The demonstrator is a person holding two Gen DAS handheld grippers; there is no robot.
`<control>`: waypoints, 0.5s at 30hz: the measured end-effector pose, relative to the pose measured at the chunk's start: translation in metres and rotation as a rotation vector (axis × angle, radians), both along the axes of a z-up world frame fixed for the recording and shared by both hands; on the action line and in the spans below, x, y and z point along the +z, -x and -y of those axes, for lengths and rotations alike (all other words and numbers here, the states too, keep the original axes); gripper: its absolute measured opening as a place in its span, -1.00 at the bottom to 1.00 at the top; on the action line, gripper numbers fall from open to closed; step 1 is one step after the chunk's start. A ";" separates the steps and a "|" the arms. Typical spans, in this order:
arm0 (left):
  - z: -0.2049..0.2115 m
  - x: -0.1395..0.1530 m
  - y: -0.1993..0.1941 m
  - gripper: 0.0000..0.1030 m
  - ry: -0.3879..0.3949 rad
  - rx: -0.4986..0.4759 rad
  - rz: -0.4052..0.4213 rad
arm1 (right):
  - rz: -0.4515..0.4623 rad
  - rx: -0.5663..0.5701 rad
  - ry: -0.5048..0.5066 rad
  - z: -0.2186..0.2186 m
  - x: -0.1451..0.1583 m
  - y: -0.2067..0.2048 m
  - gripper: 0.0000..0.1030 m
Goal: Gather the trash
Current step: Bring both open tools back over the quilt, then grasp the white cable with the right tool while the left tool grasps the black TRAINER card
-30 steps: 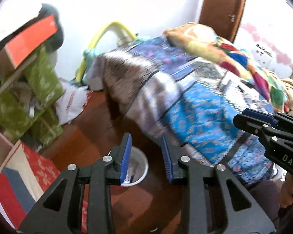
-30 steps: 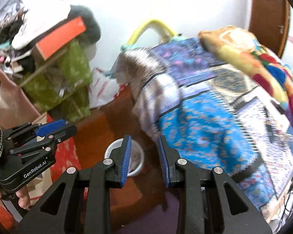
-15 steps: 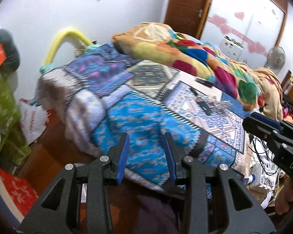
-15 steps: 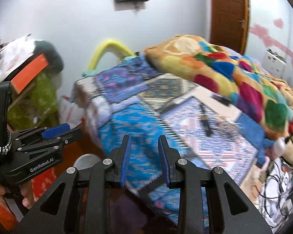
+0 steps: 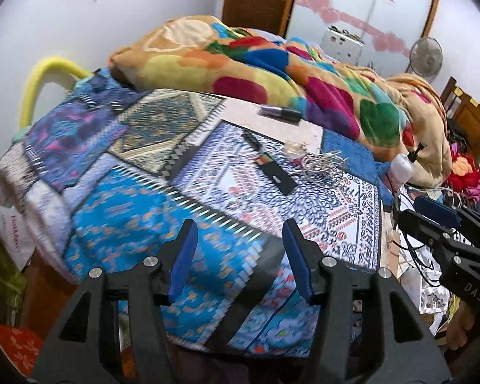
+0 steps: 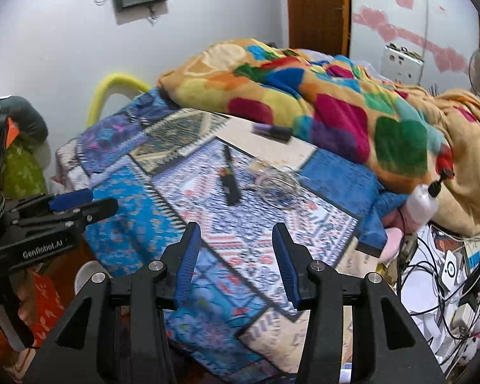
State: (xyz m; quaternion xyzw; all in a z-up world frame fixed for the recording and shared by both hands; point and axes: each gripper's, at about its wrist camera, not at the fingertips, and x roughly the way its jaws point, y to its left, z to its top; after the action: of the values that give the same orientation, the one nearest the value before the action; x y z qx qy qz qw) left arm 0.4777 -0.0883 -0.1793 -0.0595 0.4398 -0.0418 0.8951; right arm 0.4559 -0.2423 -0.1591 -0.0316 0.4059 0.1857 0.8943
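The left gripper [image 5: 238, 256] is seen with its blue-padded jaws opening and nothing between them, held above the near edge of the bed covered by a blue patchwork bedspread [image 5: 121, 211]. The right gripper [image 6: 235, 260] is likewise shown with its jaws opening and empty, above the same near edge.

In the left wrist view the right gripper [image 5: 444, 224] is caught at the right border, with part of the hand beneath it. In the right wrist view the left gripper [image 6: 67, 206] is seen at the left border, and a white round bin rim [image 6: 84, 272] on the floor is glimpsed just behind it; that rim is not shown in the left view.

Toward the middle of the bedspread a crumpled clear plastic wrapper [image 5: 316, 163] is lying, just beside a long black remote control [image 5: 272, 172]. Both are also seen in the right view, the wrapper [image 6: 276, 179] blurred and the remote [image 6: 230, 180] to its left. A small dark purple tube [image 5: 280, 112] is lying further back, close to the far-side heap of a multicoloured fleece blanket [image 5: 272, 64].

At the bed's right edge a white bottle with a black nozzle [image 6: 427, 203] is shown clearly in the right view, above a tangle of cables and papers [image 6: 448, 288] on the floor. A yellow curved tube [image 5: 44, 73] is visible past the far left corner.
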 end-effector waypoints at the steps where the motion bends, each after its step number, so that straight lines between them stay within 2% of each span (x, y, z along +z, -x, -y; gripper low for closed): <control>1: 0.005 -0.004 -0.007 0.06 -0.002 -0.009 -0.006 | -0.005 -0.004 0.000 0.004 -0.002 -0.004 -0.17; 8: 0.039 -0.038 -0.058 0.06 -0.014 -0.055 -0.042 | -0.031 -0.063 -0.016 0.030 -0.022 -0.039 -0.17; 15: 0.057 -0.066 -0.097 0.06 0.007 -0.062 -0.087 | -0.058 -0.087 -0.122 0.044 -0.030 -0.076 -0.16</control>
State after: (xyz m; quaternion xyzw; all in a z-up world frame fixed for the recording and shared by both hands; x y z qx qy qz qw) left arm 0.5749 -0.1456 -0.2457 -0.0507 0.4796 -0.0686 0.8733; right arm 0.5316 -0.2861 -0.1895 0.0462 0.4205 0.1720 0.8896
